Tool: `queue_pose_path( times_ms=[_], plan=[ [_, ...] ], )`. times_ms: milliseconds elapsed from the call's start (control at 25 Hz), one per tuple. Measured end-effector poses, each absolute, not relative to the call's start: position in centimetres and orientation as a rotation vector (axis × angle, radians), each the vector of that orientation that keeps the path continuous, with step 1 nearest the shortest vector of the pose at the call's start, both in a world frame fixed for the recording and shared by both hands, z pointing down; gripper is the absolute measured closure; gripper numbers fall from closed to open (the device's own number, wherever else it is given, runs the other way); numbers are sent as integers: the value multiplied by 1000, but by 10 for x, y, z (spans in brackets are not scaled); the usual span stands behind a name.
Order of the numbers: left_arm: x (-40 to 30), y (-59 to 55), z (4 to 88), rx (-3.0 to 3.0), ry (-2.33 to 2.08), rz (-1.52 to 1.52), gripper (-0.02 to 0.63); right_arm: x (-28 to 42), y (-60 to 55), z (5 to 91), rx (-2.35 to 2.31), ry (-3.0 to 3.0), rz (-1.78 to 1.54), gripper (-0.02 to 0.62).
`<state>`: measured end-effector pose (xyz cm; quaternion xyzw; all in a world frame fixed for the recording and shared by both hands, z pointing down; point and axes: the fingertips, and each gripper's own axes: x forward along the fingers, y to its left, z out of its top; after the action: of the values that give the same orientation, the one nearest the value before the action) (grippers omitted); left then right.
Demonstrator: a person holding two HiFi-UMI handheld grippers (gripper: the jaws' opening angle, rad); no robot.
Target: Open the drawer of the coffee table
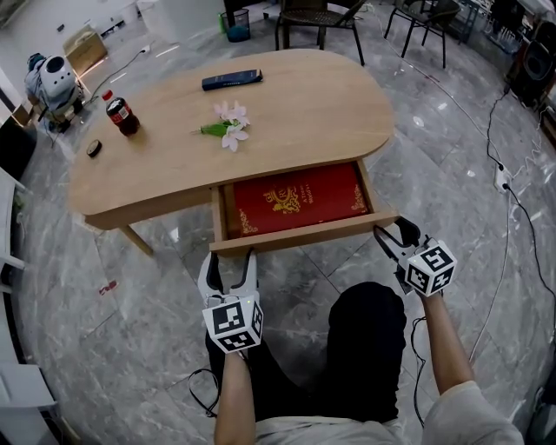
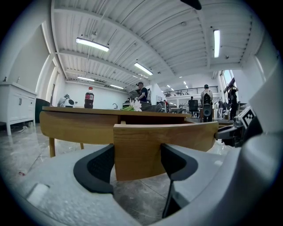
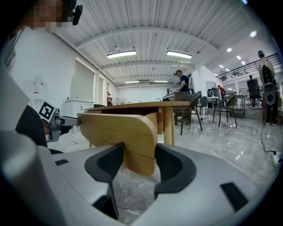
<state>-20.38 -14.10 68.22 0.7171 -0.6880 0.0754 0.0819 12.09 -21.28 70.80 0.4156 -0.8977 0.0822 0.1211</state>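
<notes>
The light wood coffee table [image 1: 304, 113] has its drawer pulled out toward me, with a red gold-patterned book [image 1: 297, 198] lying inside. My left gripper [image 1: 229, 255] is shut on the left end of the drawer front [image 1: 304, 235]. In the left gripper view the pads of the left gripper [image 2: 137, 154] press both faces of the drawer front [image 2: 163, 137]. My right gripper [image 1: 393, 228] is shut on the rounded right end. In the right gripper view the right gripper [image 3: 139, 159] clamps the drawer front [image 3: 119, 132] between both pads.
On the tabletop stand a cola bottle [image 1: 122, 113], a dark remote [image 1: 232, 80], pink flowers [image 1: 228, 124] and a small black disc [image 1: 94, 148]. Chairs [image 1: 317, 17] stand beyond the table. A cable [image 1: 504, 174] runs over the marble floor at the right. My black-trousered leg [image 1: 365, 339] is below the drawer.
</notes>
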Motion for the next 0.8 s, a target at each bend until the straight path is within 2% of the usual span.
queue_pose_path(
  times_ms=[800],
  plan=[
    [-202, -108, 698, 2028, -1998, 352, 287, 131, -181, 727, 1228, -2589, 317, 357]
  ],
)
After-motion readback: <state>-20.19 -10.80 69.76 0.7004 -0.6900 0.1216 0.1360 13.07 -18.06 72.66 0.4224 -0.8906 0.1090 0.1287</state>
